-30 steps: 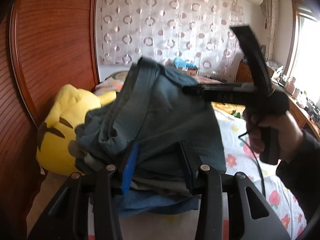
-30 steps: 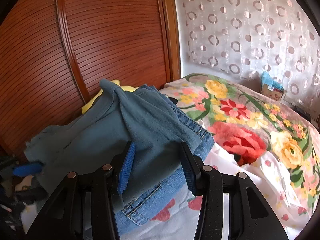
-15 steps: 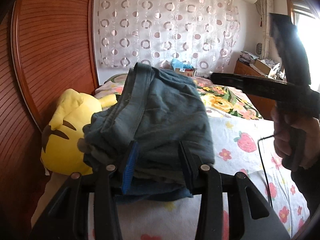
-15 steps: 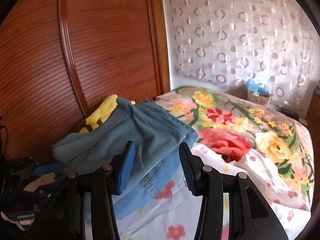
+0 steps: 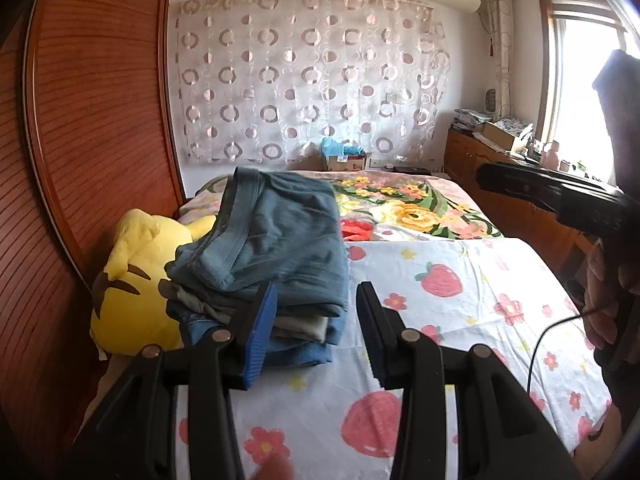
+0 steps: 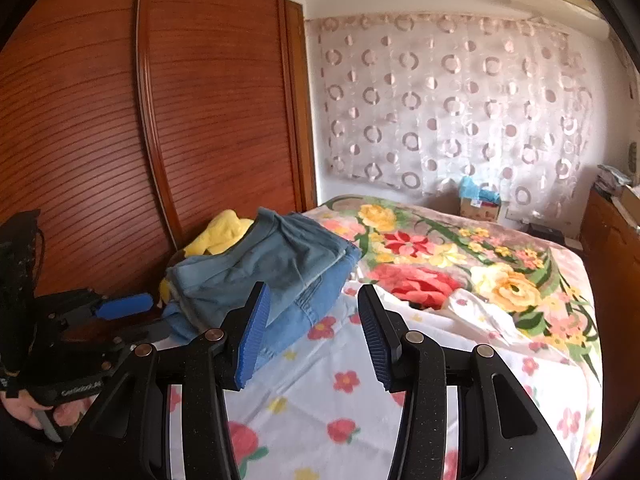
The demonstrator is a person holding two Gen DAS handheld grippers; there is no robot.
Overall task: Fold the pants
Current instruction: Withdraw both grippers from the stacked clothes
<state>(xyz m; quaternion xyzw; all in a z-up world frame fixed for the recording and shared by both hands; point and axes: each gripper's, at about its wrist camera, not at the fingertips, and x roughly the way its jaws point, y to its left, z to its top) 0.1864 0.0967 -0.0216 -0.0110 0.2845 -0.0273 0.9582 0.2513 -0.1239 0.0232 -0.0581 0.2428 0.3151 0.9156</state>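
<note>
Claws: left gripper [image 5: 316,332] and right gripper [image 6: 310,332] are held released, nothing between the jaws. Folded pants [image 5: 276,240] are stacked left of frame centre on the bed [image 5: 460,300], against a yellow plush [image 5: 132,280] beside the wardrobe [image 5: 100,120].

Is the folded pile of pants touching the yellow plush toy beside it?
Touching. In the left wrist view the pile of pants lies against the yellow plush toy, overlapping its near side with no bedsheet showing between them.
</note>
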